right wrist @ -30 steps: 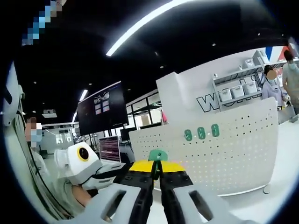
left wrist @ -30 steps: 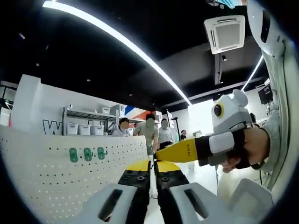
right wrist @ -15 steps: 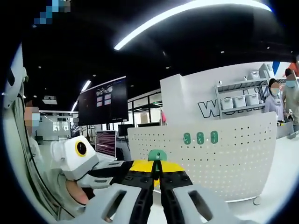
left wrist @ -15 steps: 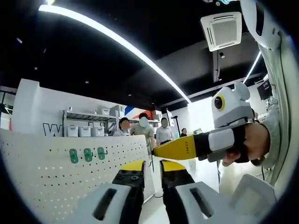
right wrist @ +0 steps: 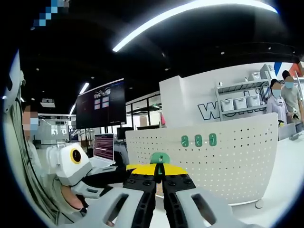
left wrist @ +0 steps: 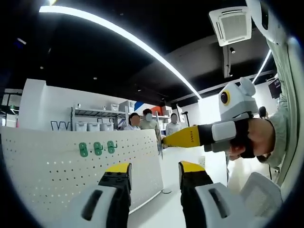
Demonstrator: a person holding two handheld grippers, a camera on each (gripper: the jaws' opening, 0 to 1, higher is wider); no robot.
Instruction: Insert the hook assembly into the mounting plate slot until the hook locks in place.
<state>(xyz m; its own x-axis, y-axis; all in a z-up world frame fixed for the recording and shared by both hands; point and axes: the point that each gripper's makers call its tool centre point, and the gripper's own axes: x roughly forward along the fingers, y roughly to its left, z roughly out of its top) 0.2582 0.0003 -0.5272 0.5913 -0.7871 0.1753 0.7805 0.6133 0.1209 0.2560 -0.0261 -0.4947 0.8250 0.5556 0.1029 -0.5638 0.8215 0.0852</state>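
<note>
A white perforated mounting plate (left wrist: 71,166) stands upright ahead, with three green hooks (left wrist: 97,148) seated in a row on it. My left gripper (left wrist: 154,173) is open, its yellow-tipped jaws well apart and nothing between them. My right gripper (right wrist: 159,172) is shut on a green hook assembly (right wrist: 160,158), whose rounded green top sticks up above the jaws. The same mounting plate (right wrist: 237,161) with its three green hooks (right wrist: 198,140) lies beyond the right gripper. The right gripper (left wrist: 183,137) also reaches into the left gripper view from the right, held by a hand (left wrist: 259,137).
Several people (left wrist: 147,121) stand behind the plate near a shelf of white bins (left wrist: 90,126). A dark wall screen (right wrist: 99,111) and a monitor (right wrist: 103,145) sit left of the plate. The left gripper's white housing (right wrist: 76,166) appears at lower left in the right gripper view.
My left gripper's jaws have gone from nearly shut to wide apart. The right gripper has stayed shut on the green hook assembly; both views have shifted slightly.
</note>
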